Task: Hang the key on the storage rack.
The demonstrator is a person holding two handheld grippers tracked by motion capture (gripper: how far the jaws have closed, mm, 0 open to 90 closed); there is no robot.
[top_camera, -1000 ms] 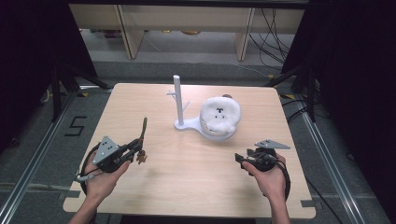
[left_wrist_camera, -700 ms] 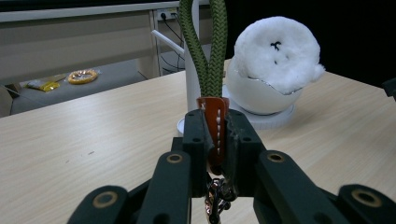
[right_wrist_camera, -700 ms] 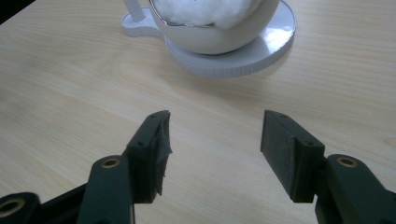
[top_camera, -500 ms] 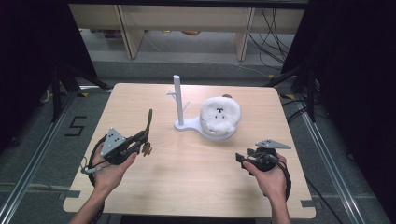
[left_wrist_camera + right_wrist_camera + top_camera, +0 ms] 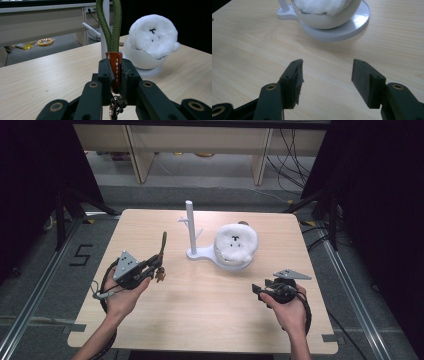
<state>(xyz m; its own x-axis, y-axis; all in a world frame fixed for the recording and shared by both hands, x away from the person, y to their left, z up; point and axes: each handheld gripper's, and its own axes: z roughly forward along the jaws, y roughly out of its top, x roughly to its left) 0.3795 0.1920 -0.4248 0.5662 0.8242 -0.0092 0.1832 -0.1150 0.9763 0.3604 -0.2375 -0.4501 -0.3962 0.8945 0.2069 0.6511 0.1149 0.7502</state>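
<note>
The left gripper is clamped on the brown leather tab of a green braided strap, whose loop stands upright above the jaws over the counter. Just beyond it rise a white stand and a fluffy white toy. The right gripper hangs wide, with nothing between its pads.
</note>
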